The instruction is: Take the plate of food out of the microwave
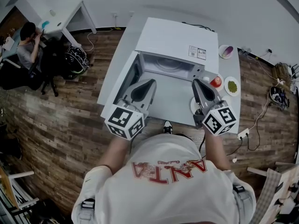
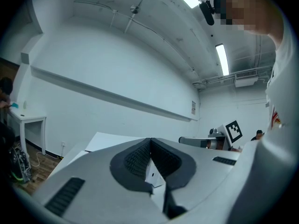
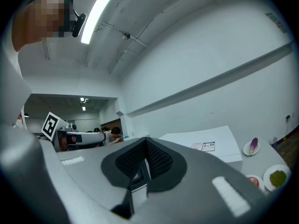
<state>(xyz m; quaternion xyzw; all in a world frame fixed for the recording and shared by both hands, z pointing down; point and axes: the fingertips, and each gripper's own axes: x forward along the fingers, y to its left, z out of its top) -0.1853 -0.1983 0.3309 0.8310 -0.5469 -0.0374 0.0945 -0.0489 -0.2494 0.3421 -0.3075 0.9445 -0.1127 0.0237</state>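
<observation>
Hovering side by side before the open microwave on the table, the left claw and the right claw are each showing jaws pressed together on nothing, while a pale round plate is lying inside the cavity, contents unclear, and a dish of red food, a plate of green food and a plate of purple food are sitting just right of it.

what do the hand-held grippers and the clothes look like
The left hand-held gripper and right hand-held gripper each have a grey shell, black ribbed pads and a white cube with black square markers. The person wears a white T-shirt with red lettering.
</observation>
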